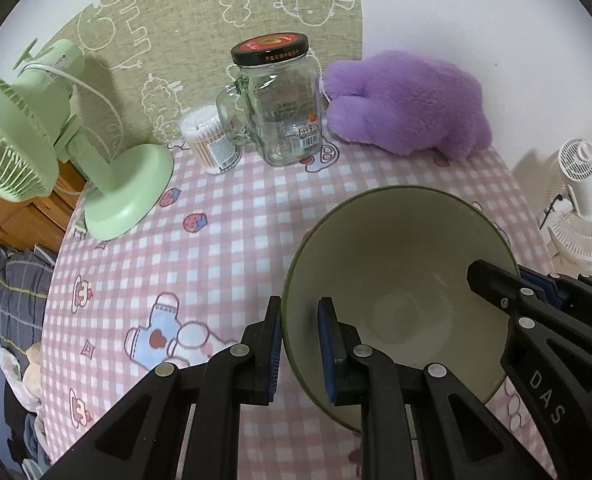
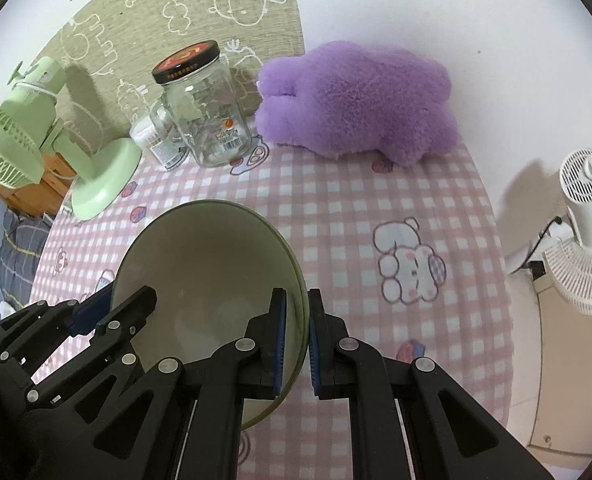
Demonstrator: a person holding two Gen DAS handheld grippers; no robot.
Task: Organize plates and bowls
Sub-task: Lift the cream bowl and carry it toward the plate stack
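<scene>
Broadly, a table (image 1: 224,216) under a pink-and-white checked cloth printed with cartoon animals fills both views, backed by a green hanging with white line drawings. At its far edge lies a purple plush toy (image 2: 356,104), and on the left stands a pale green desk fan (image 1: 36,140); a white fan (image 2: 588,220) stands off the table to the right. Nearer the cameras, a green bowl (image 1: 396,264) with a cream inside is held tilted above the cloth by both tools. Its left rim sits clamped between the pads of the left tool (image 1: 300,348), and its right rim is pinched the same way by the right tool (image 2: 296,344), whose arm carries the letters "DAS" in the left view. Behind it stands a glass mug jar (image 1: 284,112) with a black lid, its barcode label and lid print too small to read. Beside that sits a tub of cotton swabs (image 1: 210,140).
</scene>
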